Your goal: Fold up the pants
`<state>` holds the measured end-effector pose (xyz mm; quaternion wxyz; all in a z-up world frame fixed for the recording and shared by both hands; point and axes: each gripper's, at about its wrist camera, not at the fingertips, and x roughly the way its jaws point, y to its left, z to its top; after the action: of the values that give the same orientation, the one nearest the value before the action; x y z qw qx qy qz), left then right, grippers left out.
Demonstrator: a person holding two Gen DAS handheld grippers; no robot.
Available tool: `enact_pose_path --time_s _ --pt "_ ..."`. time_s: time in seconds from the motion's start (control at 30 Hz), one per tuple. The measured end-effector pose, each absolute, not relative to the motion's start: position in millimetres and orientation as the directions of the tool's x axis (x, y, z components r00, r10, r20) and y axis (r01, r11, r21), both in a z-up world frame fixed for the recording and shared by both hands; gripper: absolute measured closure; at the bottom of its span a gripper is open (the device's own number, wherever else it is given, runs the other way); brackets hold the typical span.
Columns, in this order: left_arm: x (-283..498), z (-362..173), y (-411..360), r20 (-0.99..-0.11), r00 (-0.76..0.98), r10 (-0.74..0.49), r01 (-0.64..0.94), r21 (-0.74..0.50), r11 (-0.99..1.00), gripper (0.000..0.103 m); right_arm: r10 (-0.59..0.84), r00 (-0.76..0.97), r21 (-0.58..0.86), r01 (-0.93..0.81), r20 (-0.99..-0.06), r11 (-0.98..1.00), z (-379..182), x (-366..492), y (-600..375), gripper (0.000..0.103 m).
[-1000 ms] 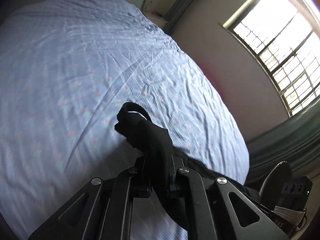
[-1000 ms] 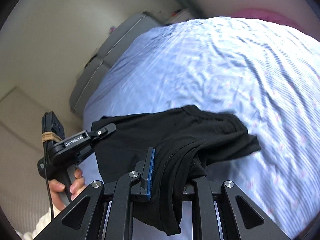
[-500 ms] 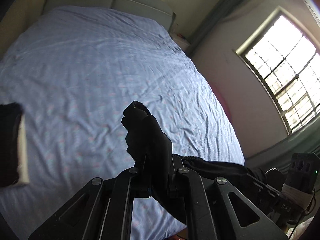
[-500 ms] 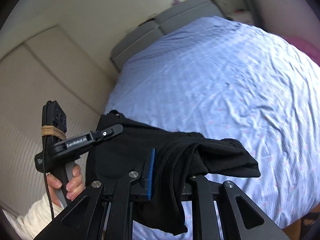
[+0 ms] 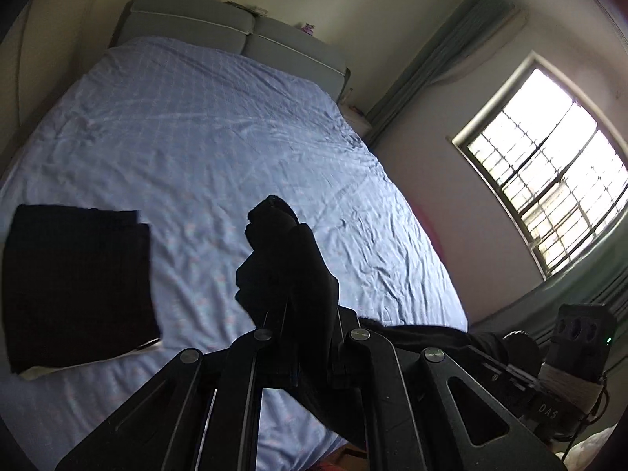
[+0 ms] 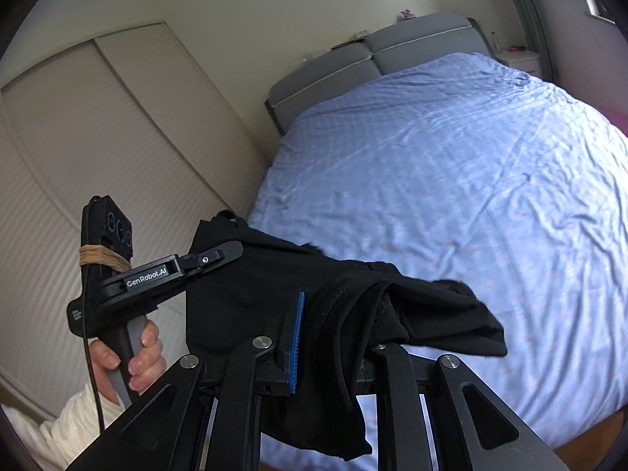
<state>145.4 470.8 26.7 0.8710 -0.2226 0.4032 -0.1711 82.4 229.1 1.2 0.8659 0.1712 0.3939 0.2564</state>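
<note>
Black pants (image 6: 282, 286) hang in the air between both grippers, above the near edge of the blue bed (image 6: 451, 180). My left gripper (image 5: 302, 314) is shut on a bunched black corner of the pants (image 5: 290, 271); it also shows from the side in the right wrist view (image 6: 219, 253). My right gripper (image 6: 333, 325) is shut on the other bunched end, with cloth draped over its right finger. The lower part of the pants is hidden below the frames.
A folded black garment (image 5: 78, 282) lies on the bed's left side over something white. The grey headboard (image 5: 235, 31) stands at the far end. A window (image 5: 549, 165) and curtains are to the right, wardrobe doors (image 6: 98, 149) to the left.
Both grippers have risen and tilted up with the pants, so more of the bed, headboard and walls shows. The folded black garment has come into the left wrist view.
</note>
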Motion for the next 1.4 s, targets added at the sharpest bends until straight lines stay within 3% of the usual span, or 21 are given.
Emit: enact_pose_path --time_s 0.3,0.6,0.93,1.4 --pt "95.9 24.4 557.3 -0.615 0.68 -0.398 -0.021 -0.559 0.829 0.093 0.697 0.432 0.566 -0.408 -0.572 0.717 -7.0 81.0 297.8 0.086" --pt "97.3 34.3 622.3 -0.569 0.718 -0.4 -0.035 -0.603 0.797 0.093 0.7 0.463 0.541 -0.445 -0.543 0.714 5.9 84.8 354.0 0.086" --pt "200.9 42.3 694.3 -0.581 0.604 -0.546 0.155 -0.587 0.795 0.093 0.565 0.613 0.52 -0.276 -0.553 0.808 2.7 110.1 440.4 0.086" --pt "344.5 10.2 726.8 -0.641 0.458 -0.617 0.321 -0.528 0.786 0.093 0.305 0.665 0.421 0.015 -0.682 0.907 -37.5 185.7 525.6 0.086"
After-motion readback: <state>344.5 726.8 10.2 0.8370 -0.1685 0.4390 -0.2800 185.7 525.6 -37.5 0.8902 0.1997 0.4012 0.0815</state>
